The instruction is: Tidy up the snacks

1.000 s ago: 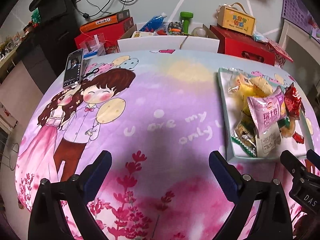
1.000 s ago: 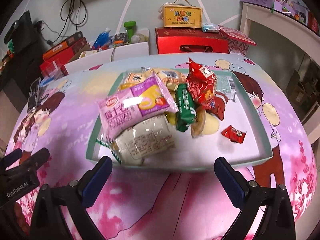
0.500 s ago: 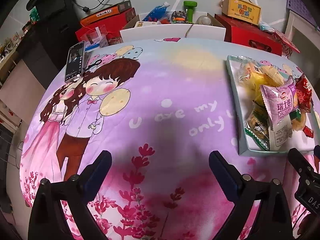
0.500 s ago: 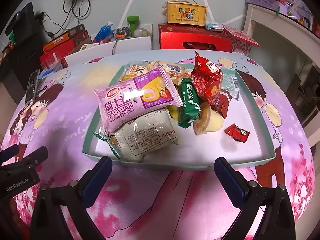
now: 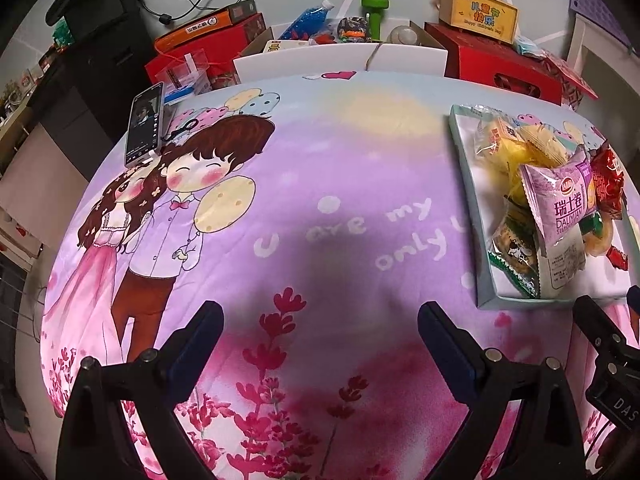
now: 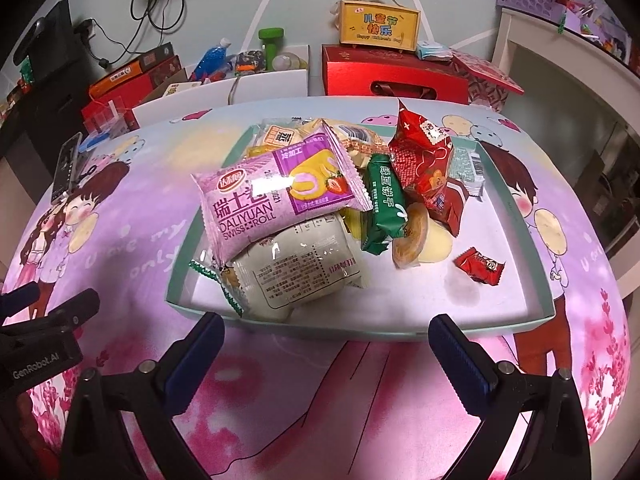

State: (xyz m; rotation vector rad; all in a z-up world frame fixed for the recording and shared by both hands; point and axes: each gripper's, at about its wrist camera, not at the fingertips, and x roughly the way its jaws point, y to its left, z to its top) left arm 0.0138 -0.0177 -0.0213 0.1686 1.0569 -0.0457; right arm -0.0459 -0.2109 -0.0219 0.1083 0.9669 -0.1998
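Note:
A pale green tray [image 6: 536, 248] on the cartoon-print tablecloth holds a pile of snacks: a purple Swiss roll pack [image 6: 276, 200], a white wrapped bun [image 6: 296, 272], a green biscuit pack [image 6: 386, 204], a red bag [image 6: 424, 160] and a small red candy [image 6: 480, 266]. My right gripper [image 6: 326, 346] is open and empty just in front of the tray's near edge. My left gripper [image 5: 320, 334] is open and empty over the bare cloth, left of the tray [image 5: 464, 168]. The purple pack [image 5: 560, 204] also shows there.
A phone [image 5: 145, 123] lies at the table's far left corner. Red gift boxes [image 6: 394, 76], a yellow carry box [image 6: 378, 24], a white box [image 5: 340, 60] with bottles and clutter stand behind the table. A white shelf [image 6: 560, 52] is at the right.
Both views have shifted slightly: the tray sits a little lower and closer in the right wrist view. Both grippers stay open and no snack has moved.

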